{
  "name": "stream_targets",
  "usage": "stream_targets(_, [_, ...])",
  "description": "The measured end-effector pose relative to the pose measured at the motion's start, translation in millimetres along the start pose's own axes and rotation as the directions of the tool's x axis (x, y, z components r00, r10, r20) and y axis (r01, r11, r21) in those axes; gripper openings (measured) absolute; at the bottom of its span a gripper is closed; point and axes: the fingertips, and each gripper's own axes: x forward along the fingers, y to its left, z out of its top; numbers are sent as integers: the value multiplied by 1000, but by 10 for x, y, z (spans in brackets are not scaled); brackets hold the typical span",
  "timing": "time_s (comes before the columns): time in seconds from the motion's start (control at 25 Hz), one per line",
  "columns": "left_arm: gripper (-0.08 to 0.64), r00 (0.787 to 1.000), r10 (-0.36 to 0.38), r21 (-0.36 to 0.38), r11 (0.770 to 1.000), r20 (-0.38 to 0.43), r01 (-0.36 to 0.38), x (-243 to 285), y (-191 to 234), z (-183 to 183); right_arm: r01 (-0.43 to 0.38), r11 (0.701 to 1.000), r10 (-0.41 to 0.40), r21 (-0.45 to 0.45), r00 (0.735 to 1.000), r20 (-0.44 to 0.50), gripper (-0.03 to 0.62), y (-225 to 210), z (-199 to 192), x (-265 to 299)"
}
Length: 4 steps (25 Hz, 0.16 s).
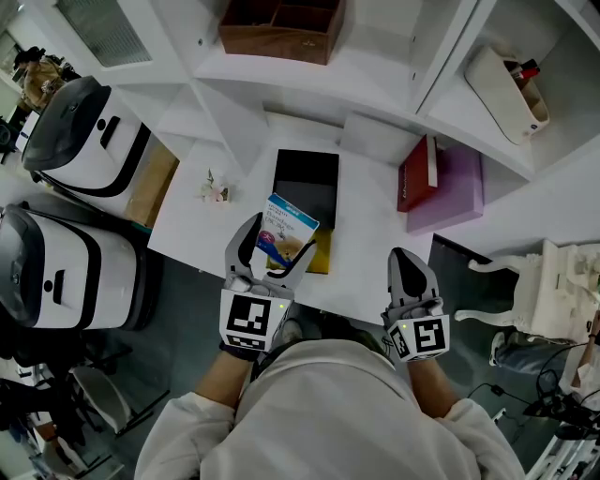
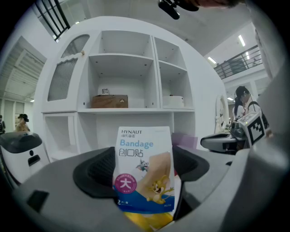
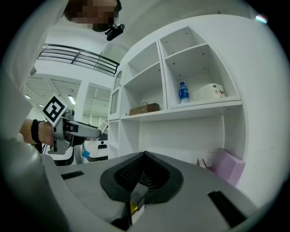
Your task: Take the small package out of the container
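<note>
My left gripper point(image 1: 277, 248) is shut on the small package point(image 1: 287, 229), a white and blue bandage packet with a cartoon print. It holds the packet upright just above the near end of the black container point(image 1: 306, 183), whose yellow part point(image 1: 321, 257) shows below it. In the left gripper view the packet point(image 2: 144, 170) stands between the two dark pads, with yellow under it. My right gripper point(image 1: 409, 262) sits at the desk's front edge to the right. Its jaws are shut with nothing between them point(image 3: 142, 174).
A red book point(image 1: 416, 174) and a purple box point(image 1: 457, 187) lie at the desk's right. A small flower ornament point(image 1: 214, 187) sits to the left. A wooden box point(image 1: 281, 28) and a white case point(image 1: 506, 89) stand on shelves. White machines point(image 1: 84, 141) stand left of the desk.
</note>
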Motion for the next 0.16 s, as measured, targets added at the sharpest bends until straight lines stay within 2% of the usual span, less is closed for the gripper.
stream_targets(0.16, [400, 1000, -1, 1, 1000, -7, 1, 34, -10, -16, 3, 1000, -3, 0, 1000, -5, 25, -33, -7, 4])
